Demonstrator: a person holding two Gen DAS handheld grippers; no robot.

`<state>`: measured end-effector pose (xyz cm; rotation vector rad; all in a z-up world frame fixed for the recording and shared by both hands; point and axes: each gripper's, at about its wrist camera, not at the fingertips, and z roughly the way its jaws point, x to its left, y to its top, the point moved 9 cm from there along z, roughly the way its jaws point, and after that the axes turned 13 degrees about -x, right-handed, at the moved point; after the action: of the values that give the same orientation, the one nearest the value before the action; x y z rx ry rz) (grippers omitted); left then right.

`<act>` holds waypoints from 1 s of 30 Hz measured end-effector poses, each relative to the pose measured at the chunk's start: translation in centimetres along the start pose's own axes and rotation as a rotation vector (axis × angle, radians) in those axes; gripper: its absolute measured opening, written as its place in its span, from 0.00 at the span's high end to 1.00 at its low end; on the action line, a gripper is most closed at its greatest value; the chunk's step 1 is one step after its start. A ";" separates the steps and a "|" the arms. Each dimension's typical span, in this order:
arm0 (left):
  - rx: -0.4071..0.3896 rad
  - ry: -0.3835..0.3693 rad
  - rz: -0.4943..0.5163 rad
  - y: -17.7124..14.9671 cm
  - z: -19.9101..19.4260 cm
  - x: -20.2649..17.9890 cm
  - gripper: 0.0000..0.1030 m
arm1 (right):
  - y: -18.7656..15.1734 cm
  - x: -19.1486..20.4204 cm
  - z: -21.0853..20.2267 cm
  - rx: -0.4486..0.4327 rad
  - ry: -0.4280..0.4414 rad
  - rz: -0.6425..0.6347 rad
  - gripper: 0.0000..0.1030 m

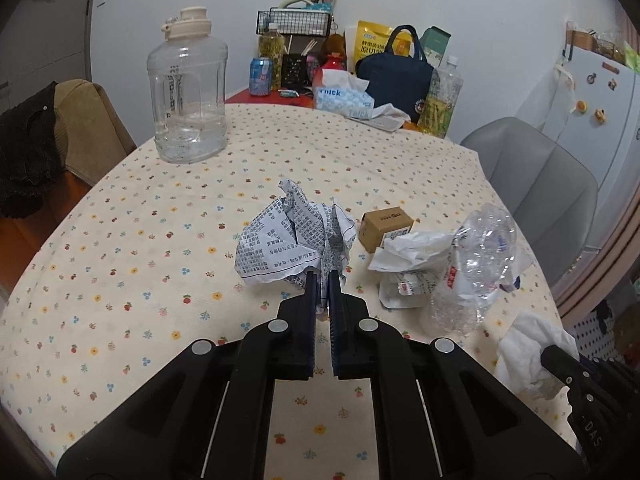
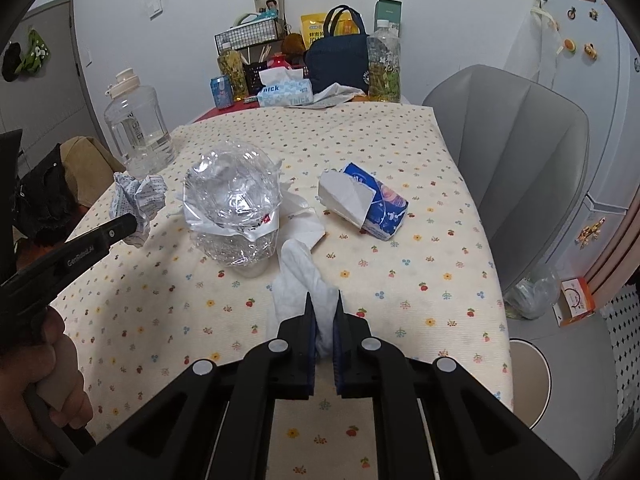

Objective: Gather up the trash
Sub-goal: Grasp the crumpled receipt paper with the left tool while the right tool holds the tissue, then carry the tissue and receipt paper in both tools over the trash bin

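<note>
Left claw (image 1: 323, 274) of mine is clamped on the crumpled paper (image 1: 294, 236) at mid bench (image 1: 132, 264); my right claw (image 2: 323, 296) is clamped on a white tissue (image 2: 298, 280) near the front edge. Between them lie a crushed bottle (image 2: 232, 200) and a small box (image 1: 386, 228). A blue tissue pack (image 2: 368, 200) lies to the right, a water jug (image 1: 188, 88) stands far left.

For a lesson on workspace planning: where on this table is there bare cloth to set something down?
Bare cloth lies between the water jug and crumpled printed paper, and right of the blue tissue pack toward the table edge. Crowded: around the crushed plastic bottle and the far end by the tissue box.
</note>
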<state>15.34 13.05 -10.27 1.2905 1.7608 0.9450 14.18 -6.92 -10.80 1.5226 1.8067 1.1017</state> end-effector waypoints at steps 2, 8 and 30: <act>-0.009 -0.002 0.003 0.2 -0.8 -0.1 0.94 | 0.3 -0.1 -0.6 -0.013 0.000 0.000 0.93; -0.058 -0.017 0.006 1.3 -3.1 -0.9 0.94 | 1.1 -0.8 -2.5 -0.054 -0.012 0.006 0.93; -0.150 -0.240 0.111 3.6 -8.2 -13.3 0.94 | 2.4 -10.6 -8.1 -0.152 -0.178 0.106 0.93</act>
<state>12.47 -0.06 -1.52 1.3548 1.4215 0.9232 11.25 -19.09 -5.58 1.5860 1.5049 1.0885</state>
